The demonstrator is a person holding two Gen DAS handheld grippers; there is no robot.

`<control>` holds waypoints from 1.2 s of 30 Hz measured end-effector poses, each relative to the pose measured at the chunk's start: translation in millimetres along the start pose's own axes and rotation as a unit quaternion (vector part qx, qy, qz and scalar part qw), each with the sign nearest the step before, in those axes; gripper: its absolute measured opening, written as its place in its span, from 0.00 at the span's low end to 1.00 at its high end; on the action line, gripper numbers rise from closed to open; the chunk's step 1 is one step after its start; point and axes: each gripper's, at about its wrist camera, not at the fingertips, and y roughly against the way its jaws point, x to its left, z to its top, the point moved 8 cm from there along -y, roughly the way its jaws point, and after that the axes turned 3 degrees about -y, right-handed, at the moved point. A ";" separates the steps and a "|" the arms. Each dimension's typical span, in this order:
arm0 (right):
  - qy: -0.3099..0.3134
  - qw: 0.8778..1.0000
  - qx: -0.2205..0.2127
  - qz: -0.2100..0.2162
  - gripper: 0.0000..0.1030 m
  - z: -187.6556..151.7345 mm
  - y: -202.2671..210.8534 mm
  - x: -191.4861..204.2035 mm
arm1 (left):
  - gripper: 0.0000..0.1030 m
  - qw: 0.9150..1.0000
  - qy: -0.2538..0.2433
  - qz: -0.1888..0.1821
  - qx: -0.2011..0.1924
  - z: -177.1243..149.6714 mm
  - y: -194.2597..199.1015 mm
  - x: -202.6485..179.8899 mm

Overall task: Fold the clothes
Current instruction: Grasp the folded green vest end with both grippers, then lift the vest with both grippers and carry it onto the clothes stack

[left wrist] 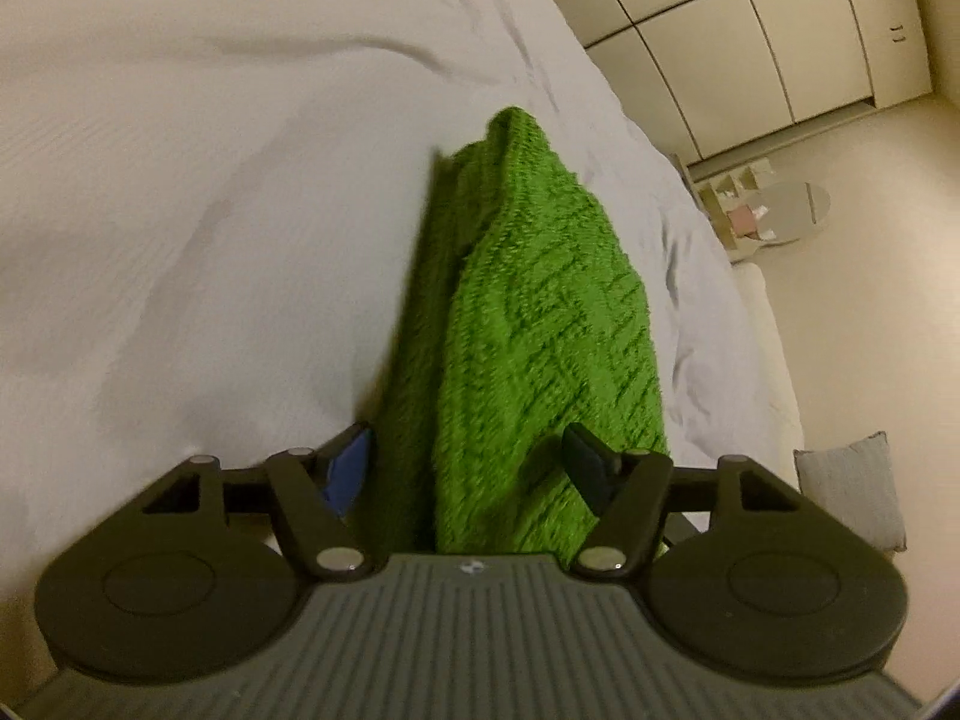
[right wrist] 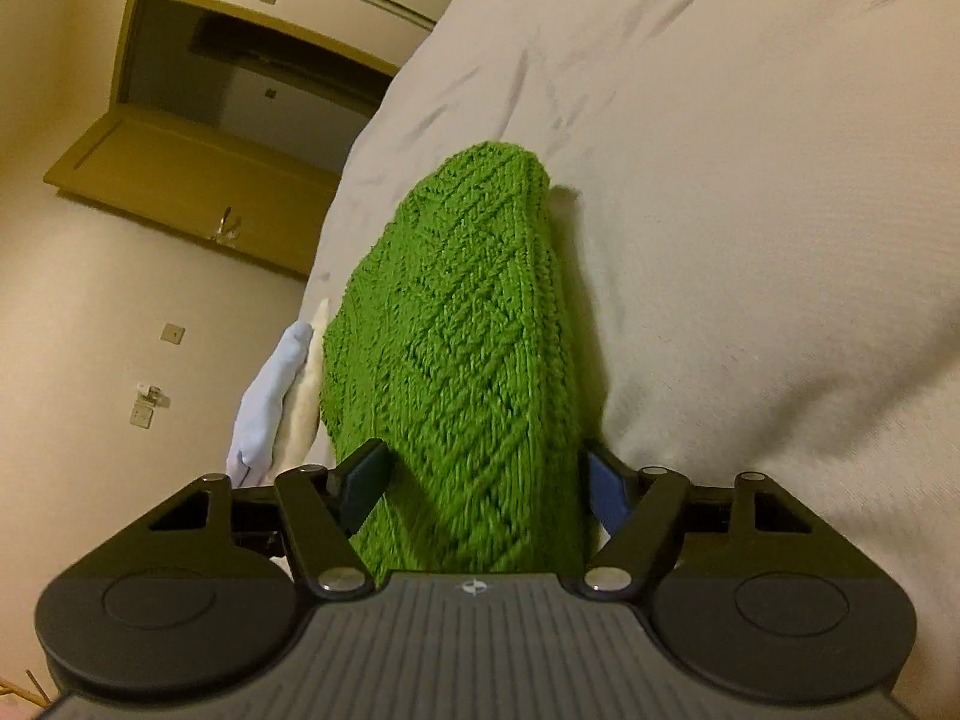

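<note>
Your left claw (left wrist: 465,468) was clamped on the green knitted garment (left wrist: 528,312); your right claw (right wrist: 480,483) was likewise clamped on it. The garment hung folded between the fingers of each, above the white bed sheet (left wrist: 210,210). Beyond the bed stood wardrobe doors (left wrist: 750,30) and, in the right view, an open wooden door (right wrist: 180,168).

We note the knit garment (left wrist: 528,324) bright green, with diagonal cable ribbing. Bed sheet (left wrist: 210,228) plain off-white. Both grippers black, each with one blue pad (left wrist: 348,471) and one black. Pale blue cloth (right wrist: 270,396) at bed edge; door (right wrist: 180,180) mustard-brown.
</note>
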 end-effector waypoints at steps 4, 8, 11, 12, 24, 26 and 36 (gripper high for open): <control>0.003 1.000 0.001 0.017 0.70 13.8 -17.6 0.4 | 0.60 1.000 -0.008 -0.025 0.016 14.7 -20.2 -0.6; 0.028 0.999 0.021 0.015 0.67 27.4 -39.5 5.9 | 0.44 0.998 -0.017 -0.045 0.035 24.7 -39.9 -2.1; 0.040 0.998 0.041 0.006 0.53 31.8 -53.9 6.8 | 0.37 0.997 -0.026 -0.054 0.047 26.8 -49.7 -1.9; 0.041 0.998 0.047 0.004 0.47 32.8 -58.0 6.2 | 0.36 0.997 -0.025 -0.056 0.049 27.8 -50.9 -1.8; -0.031 0.995 0.091 -0.039 0.37 47.1 -45.0 49.0 | 0.24 0.996 -0.024 0.023 0.078 58.4 -17.9 -62.2; -0.034 0.994 0.095 -0.039 0.37 51.0 -40.0 66.8 | 0.24 0.996 -0.021 0.032 0.077 66.8 -7.0 -75.8; 0.000 0.991 0.135 0.004 0.37 71.8 -27.2 198.2 | 0.24 0.998 -0.006 0.061 0.017 123.2 88.7 -139.8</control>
